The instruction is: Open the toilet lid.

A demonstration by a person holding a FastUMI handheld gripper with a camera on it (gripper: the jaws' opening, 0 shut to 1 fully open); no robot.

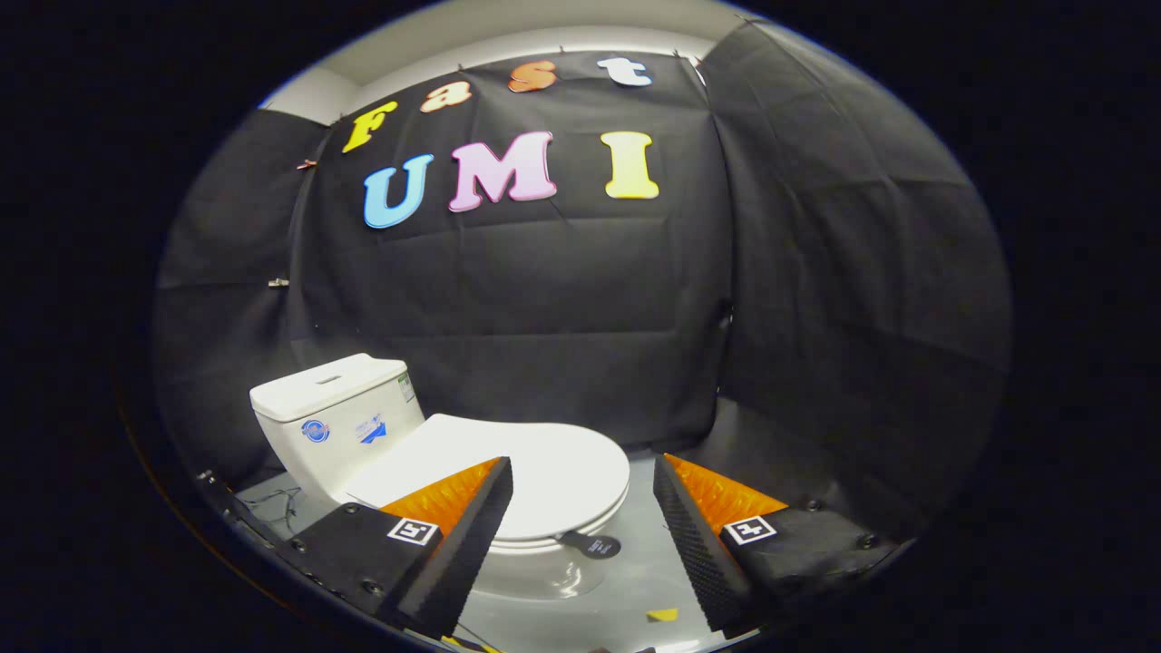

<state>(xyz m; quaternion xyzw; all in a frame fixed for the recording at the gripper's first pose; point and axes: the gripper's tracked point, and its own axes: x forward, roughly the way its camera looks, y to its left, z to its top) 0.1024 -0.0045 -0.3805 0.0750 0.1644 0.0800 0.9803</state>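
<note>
- The toilet lid point(517, 462) lies flat and closed on the bowl, white and rounded, its front edge just ahead of the claw.
- A small dark tab point(590, 544) sticks out from under the lid's front rim, between the two fingers and touching neither.
- The white bowl point(535, 576) shows below the lid's rim, standing on the grey floor point(626, 580).
- The cistern point(336, 422) rises behind the lid, a white box with stickers on its front, set toward the booth's back wall.
- The claw point(583, 481) is wide open and holds nothing; its left finger overlaps the near part of the lid in the view, its right finger sits over bare floor beside the bowl.
- A small yellow scrap point(662, 615) lies on the floor near the right finger.
- Black cloth point(816, 299) hangs behind and at the sides.
</note>
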